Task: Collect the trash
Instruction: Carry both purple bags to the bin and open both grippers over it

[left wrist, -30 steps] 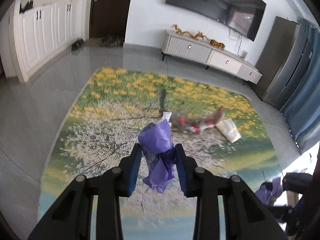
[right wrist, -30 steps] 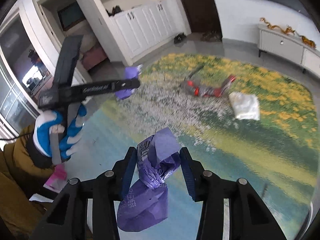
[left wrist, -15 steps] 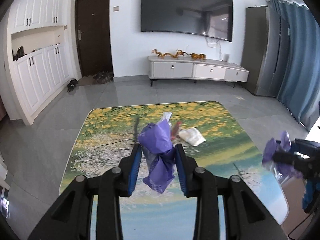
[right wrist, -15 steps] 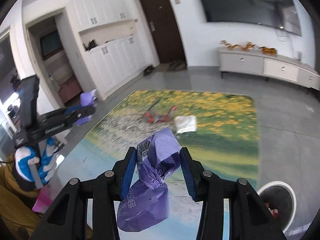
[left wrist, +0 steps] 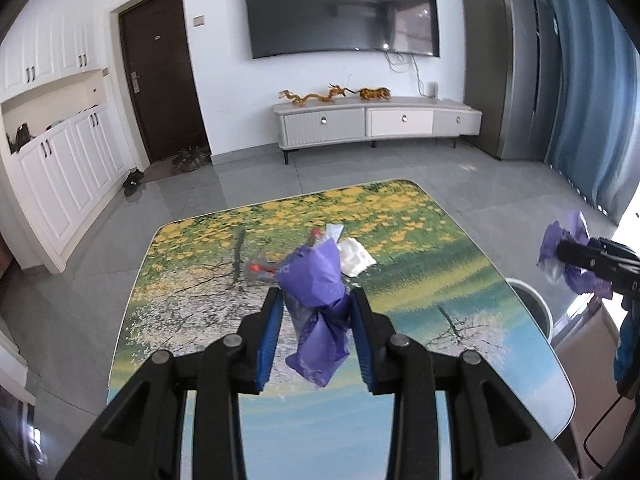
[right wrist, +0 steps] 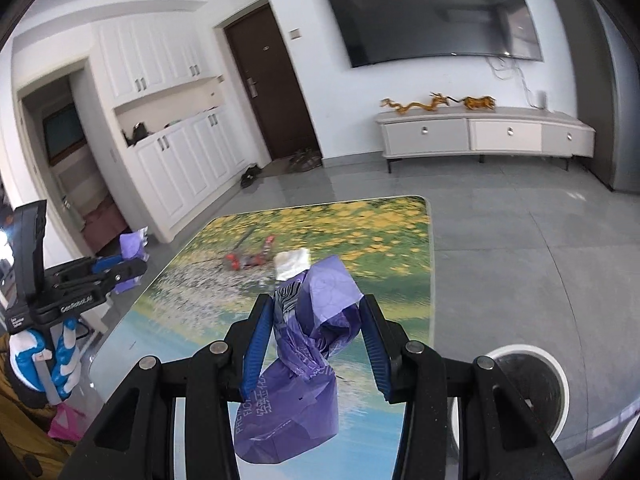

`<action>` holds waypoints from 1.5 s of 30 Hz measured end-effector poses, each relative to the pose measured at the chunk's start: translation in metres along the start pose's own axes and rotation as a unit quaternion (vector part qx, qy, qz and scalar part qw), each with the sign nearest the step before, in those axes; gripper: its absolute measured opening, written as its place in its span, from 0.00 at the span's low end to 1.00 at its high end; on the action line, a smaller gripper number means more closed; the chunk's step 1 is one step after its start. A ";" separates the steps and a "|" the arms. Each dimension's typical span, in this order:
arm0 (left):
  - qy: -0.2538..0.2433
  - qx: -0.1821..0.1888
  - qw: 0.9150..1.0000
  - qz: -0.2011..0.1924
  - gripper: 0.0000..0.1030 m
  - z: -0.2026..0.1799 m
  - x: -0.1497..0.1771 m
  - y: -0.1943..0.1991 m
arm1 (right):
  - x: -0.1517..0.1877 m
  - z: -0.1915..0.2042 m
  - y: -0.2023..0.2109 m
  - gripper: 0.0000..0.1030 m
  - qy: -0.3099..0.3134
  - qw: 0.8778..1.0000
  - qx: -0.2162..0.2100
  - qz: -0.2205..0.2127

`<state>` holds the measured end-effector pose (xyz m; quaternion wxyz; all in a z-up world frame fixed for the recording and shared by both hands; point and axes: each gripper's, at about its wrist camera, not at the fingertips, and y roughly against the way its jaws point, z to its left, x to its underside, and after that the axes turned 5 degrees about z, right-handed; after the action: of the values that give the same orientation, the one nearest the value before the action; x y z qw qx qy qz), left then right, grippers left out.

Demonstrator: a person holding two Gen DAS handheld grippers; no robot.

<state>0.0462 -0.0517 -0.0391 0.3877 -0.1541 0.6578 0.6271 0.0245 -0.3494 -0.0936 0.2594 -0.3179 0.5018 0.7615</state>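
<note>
My left gripper (left wrist: 316,294) is shut on a crumpled purple wrapper (left wrist: 314,276), held above the table (left wrist: 460,332) with the printed landscape top. My right gripper (right wrist: 316,300) is shut on a second, larger purple wrapper (right wrist: 316,332). Each gripper shows in the other's view: the right one (left wrist: 560,250) at the far right edge, the left one (right wrist: 134,268) at the left in a gloved hand (right wrist: 44,360). A white crumpled tissue (left wrist: 354,258) and a red and clear wrapper (left wrist: 260,269) lie on the table beyond the grippers.
A round white-rimmed bin (right wrist: 532,384) stands on the floor by the table's right edge, also the bin (left wrist: 530,300) in the left view. A TV stand (left wrist: 376,122), white cabinets (left wrist: 64,168) and a blue curtain (left wrist: 588,100) line the walls. Shoes (left wrist: 188,158) lie by the door.
Both grippers have risen and swung across the table with their purple wrappers still held. The views have levelled out, and the bin has come into sight at the right.
</note>
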 end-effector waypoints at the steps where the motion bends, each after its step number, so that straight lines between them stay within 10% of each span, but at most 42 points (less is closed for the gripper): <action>1: -0.009 0.001 1.000 0.004 0.31 -0.009 -0.002 -0.003 | 0.002 -0.006 0.001 0.41 -0.006 1.000 0.003 -0.002; 13: -0.106 0.045 0.993 0.037 0.31 -0.114 -0.022 -0.040 | 0.047 -0.115 0.026 0.41 -0.109 0.992 0.070 0.000; 32: -0.153 0.238 0.945 0.164 0.32 -0.322 -0.072 -0.151 | 0.091 -0.246 -0.005 0.44 -0.188 0.962 0.182 0.082; 45: -0.135 0.252 0.946 0.151 0.51 -0.331 -0.071 -0.150 | 0.101 -0.260 -0.003 0.51 -0.209 0.953 0.203 0.088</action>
<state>0.0912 -0.4093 -0.1241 0.3997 0.1362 0.7514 0.5070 0.0178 -0.5821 -0.2464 0.3495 -0.0470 0.6064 0.7127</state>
